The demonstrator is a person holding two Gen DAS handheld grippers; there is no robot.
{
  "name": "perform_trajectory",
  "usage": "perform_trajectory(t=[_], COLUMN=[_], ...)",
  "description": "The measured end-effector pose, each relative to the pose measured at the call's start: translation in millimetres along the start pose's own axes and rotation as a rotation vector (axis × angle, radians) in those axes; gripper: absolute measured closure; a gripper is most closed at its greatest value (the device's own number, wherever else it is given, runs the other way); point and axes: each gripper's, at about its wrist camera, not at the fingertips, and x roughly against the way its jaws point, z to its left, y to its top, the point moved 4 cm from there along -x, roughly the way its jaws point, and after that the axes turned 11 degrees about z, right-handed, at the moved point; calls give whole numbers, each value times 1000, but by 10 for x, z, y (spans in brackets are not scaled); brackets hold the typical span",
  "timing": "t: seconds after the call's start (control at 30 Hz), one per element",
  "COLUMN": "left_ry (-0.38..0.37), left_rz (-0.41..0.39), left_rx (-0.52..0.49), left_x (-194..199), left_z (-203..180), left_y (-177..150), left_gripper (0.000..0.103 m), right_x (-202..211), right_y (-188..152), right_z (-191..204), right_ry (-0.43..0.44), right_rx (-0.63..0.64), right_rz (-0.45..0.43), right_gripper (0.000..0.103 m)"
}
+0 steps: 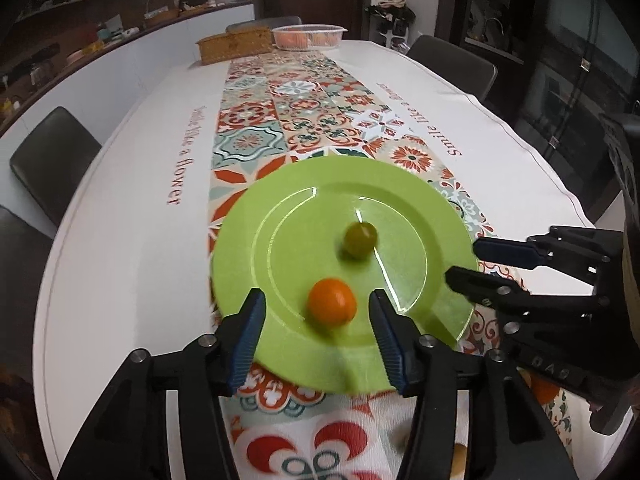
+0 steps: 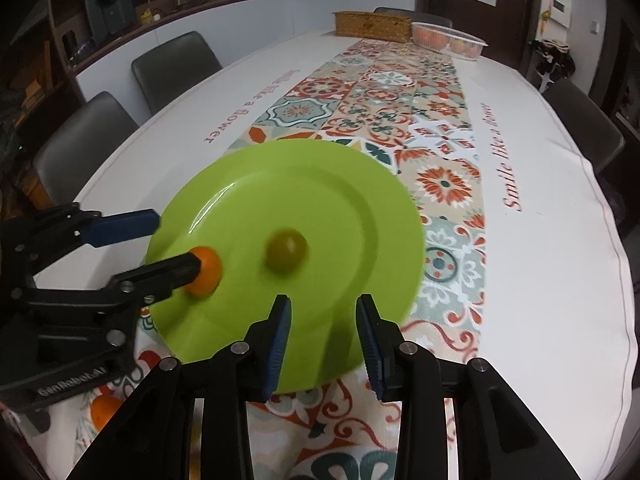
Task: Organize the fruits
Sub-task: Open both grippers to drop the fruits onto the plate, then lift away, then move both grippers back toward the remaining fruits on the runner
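Note:
A green plate (image 1: 304, 208) lies on the patterned table runner; it also shows in the right wrist view (image 2: 320, 184). On it sit a small orange fruit (image 1: 332, 301) (image 2: 206, 270) and a small green fruit (image 1: 361, 239) (image 2: 286, 250), both blurred. My left gripper (image 1: 318, 312) is open, its fingers on either side of the orange fruit, not touching it. My right gripper (image 2: 323, 312) is open and empty above the plate's near rim; from the left wrist view it (image 1: 466, 258) sits at the plate's right edge.
A woven basket (image 2: 374, 24) and a clear plastic tub of orange fruit (image 2: 450, 40) stand at the table's far end. Another orange fruit (image 2: 103, 410) lies on the cloth under my left gripper. Dark chairs (image 2: 176, 68) line both long sides.

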Motion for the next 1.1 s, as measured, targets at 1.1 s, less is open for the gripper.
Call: perform_trajectory(t=[1.1], left_ry=[119], left_rz=[-356], left_rx=[55], left_x=[1672], left_z=[-464], left_y=[-1407], left_gripper=[9], right_x=[1605], right_y=[-1431], right_z=[487], right_ry=[-93], right_rx=[-18], right_rz=[-359], right_gripper=[28])
